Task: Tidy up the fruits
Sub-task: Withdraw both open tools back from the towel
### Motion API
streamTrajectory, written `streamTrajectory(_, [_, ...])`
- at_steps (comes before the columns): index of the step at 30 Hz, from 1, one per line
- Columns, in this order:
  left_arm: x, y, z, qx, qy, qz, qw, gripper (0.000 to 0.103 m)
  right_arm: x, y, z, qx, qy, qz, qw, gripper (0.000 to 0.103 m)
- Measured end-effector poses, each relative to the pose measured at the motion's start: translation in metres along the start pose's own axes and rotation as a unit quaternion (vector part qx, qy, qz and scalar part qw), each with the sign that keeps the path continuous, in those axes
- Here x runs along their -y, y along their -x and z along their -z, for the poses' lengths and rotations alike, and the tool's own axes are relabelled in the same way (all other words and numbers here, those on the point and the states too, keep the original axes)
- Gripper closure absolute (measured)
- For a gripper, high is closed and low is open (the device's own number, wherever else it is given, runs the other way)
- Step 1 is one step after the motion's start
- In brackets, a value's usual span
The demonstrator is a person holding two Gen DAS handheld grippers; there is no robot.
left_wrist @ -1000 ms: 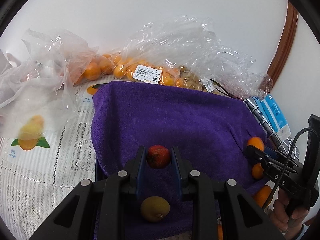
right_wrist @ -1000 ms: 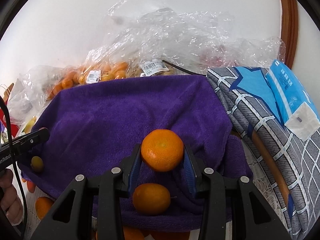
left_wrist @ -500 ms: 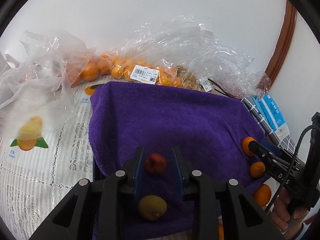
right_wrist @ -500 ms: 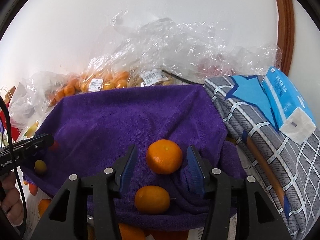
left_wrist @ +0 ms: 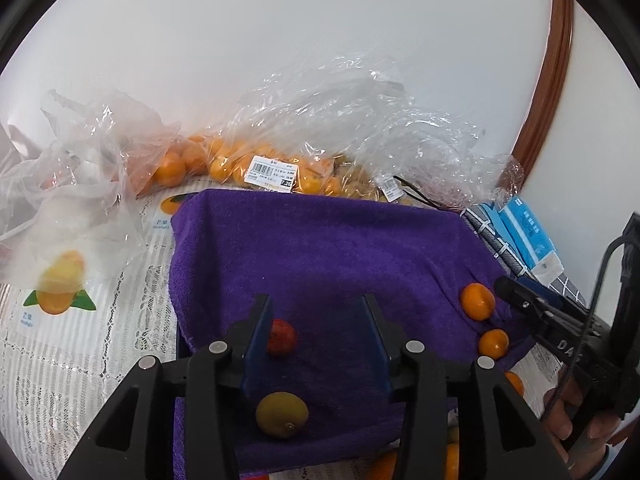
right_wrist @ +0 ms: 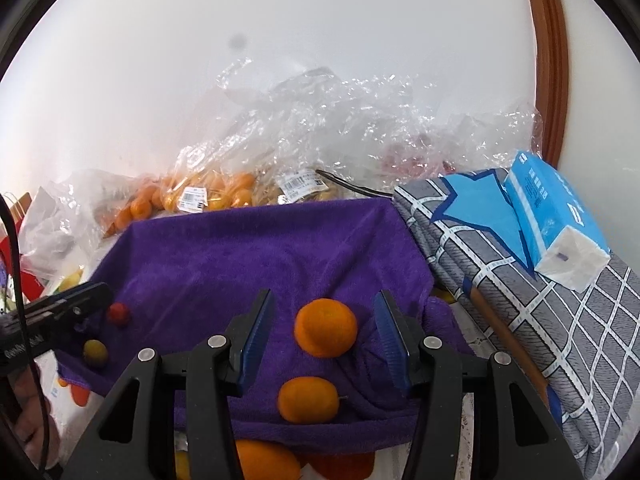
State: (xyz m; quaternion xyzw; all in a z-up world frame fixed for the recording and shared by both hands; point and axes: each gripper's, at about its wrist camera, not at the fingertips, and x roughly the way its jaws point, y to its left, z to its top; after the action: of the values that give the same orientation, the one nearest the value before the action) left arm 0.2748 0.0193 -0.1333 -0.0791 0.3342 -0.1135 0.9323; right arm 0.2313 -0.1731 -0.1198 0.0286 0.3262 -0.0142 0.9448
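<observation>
Against the wall: plastic bags (left_wrist: 280, 168) hold oranges | both jaws released | purple towel (right_wrist: 248, 256): loose fruit

Colours before me

Purple towel (right_wrist: 256, 256), two orange mandarins (right_wrist: 325, 327), my blue pads (right_wrist: 390, 344), a grey quilt (right_wrist: 560, 320) gridded white.

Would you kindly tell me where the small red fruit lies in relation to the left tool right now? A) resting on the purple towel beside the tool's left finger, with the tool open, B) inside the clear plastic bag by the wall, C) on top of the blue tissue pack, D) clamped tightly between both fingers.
A: the small red fruit sits on the purple towel beside one finger of the open left tool, a clear gap separating it from the other finger.
</observation>
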Motion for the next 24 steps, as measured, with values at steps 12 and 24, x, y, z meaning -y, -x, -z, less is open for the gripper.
streamTrajectory(12, [0.008,0.011,0.004,0.014,-0.013,-0.013,0.9997,0.061,0.011,0.065,0.019,-0.008,-0.024,0.007,1.000,0.052])
streamTrajectory(24, [-0.005,0.065,0.016,-0.003,0.004,-0.007,1.0000,0.058,0.016,0.086,0.063,-0.053,-0.003,0.006,0.999,0.052])
